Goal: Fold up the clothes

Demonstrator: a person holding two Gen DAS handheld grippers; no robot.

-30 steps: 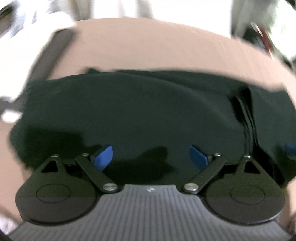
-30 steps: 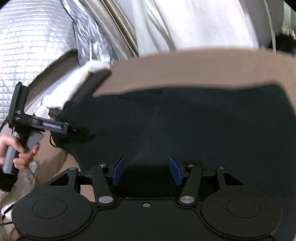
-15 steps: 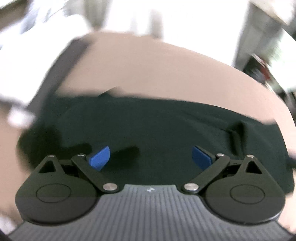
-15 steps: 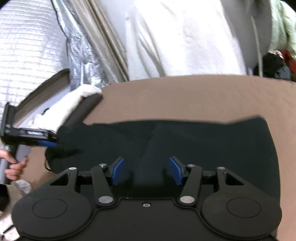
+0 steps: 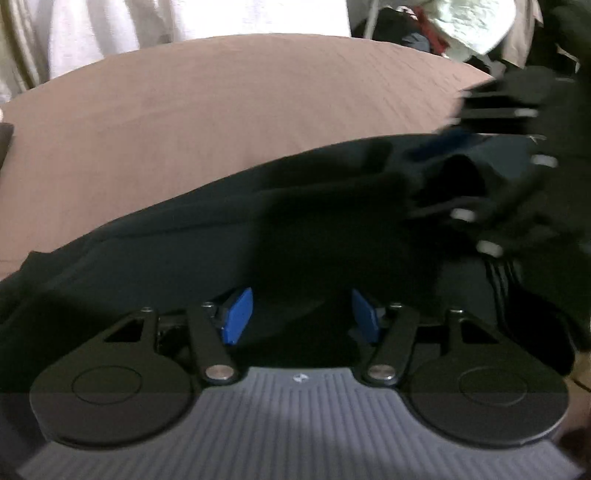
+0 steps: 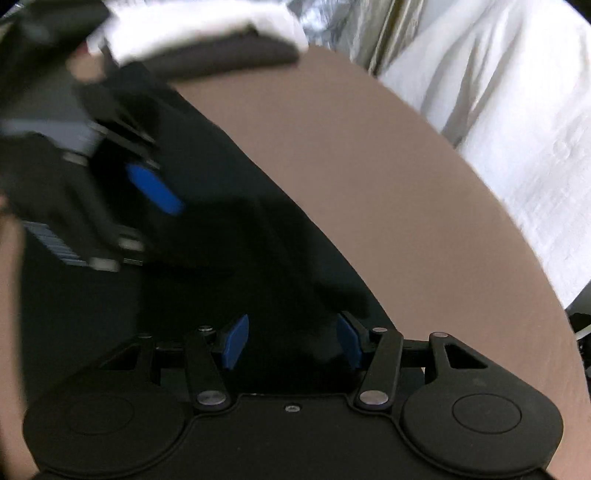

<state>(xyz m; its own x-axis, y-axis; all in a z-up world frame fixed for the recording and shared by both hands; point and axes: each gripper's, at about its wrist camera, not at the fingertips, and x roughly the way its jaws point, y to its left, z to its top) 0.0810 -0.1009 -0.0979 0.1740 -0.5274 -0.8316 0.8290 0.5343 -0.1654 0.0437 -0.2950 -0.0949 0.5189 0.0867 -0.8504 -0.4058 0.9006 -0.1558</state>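
A black garment (image 5: pixel 184 251) lies spread on the brown table (image 5: pixel 221 110). My left gripper (image 5: pixel 301 314) hangs low over its near part. Its blue pads stand half apart and its jaws are closing, with dark cloth between them; no pad visibly presses on it. At the right of the left wrist view, my right gripper (image 5: pixel 480 177) is a blurred shape over the garment. In the right wrist view, the right gripper (image 6: pixel 291 339) is half open over the garment (image 6: pixel 221 184) near its edge, with a dark fold between the pads. The blurred left gripper (image 6: pixel 155 188) is at upper left.
Bare brown table (image 6: pixel 406 221) stretches beyond the garment's edge. White fabric (image 6: pixel 498 92) hangs behind the table, with silver quilted foil (image 6: pixel 332 22) beside it. A dark padded bar topped with white cloth (image 6: pixel 221 48) borders the table. Heaped clothes (image 5: pixel 461 26) lie at the back right.
Both grippers have swung across the garment and rolled, and now sit close together. The left jaws have narrowed from wide apart to about half. The right jaws look unchanged.
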